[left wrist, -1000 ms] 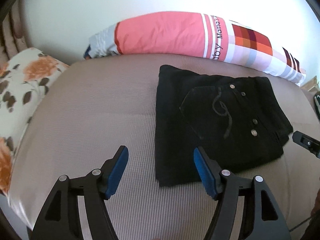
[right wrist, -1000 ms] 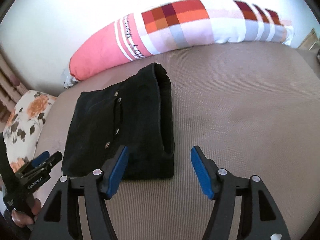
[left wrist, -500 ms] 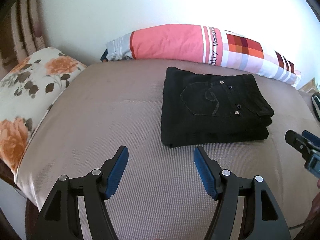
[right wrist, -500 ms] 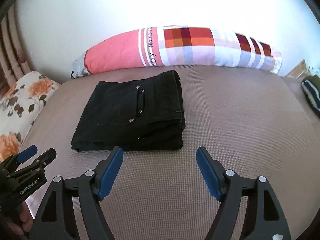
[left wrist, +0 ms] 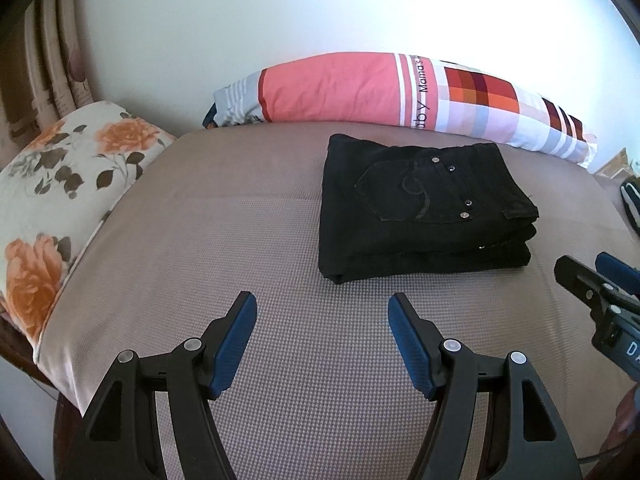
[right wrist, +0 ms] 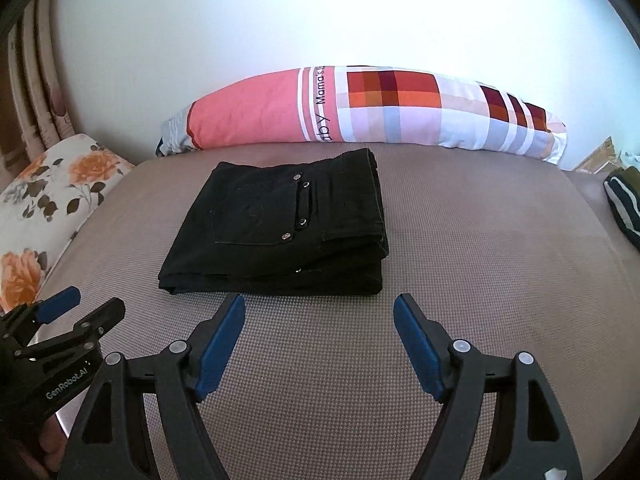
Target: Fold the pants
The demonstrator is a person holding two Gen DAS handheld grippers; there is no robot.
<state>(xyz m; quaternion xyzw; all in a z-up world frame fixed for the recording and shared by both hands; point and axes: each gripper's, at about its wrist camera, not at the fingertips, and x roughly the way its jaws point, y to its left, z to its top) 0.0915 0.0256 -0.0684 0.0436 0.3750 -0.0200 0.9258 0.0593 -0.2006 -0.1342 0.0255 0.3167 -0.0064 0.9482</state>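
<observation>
Floral pillow [left wrist: 60, 184] lying at left edge, folded black pants [left wrist: 420, 204] sitting mid-bed [left wrist: 240, 240] before striped bolster [left wrist: 400, 92]. Left gripper [left wrist: 322, 320] and right gripper [right wrist: 318, 324] hovering near pants, jaws spread, holding nothing.

Support surface: a bed [left wrist: 224, 264] covered in taupe, fine-waffle-textured fabric, bare over most of its near half. Lying directly on it: folded black pants [left wrist: 424, 208] in a compact stacked rectangle, back pocket and metal studs facing up, right of centre in the left wrist view; a long bolster [left wrist: 400, 96] in pink, white and checked panels along the far edge against the wall; a floral pillow [left wrist: 60, 184] at the left edge; a dark striped cloth [right wrist: 622, 204] at the far right edge
</observation>
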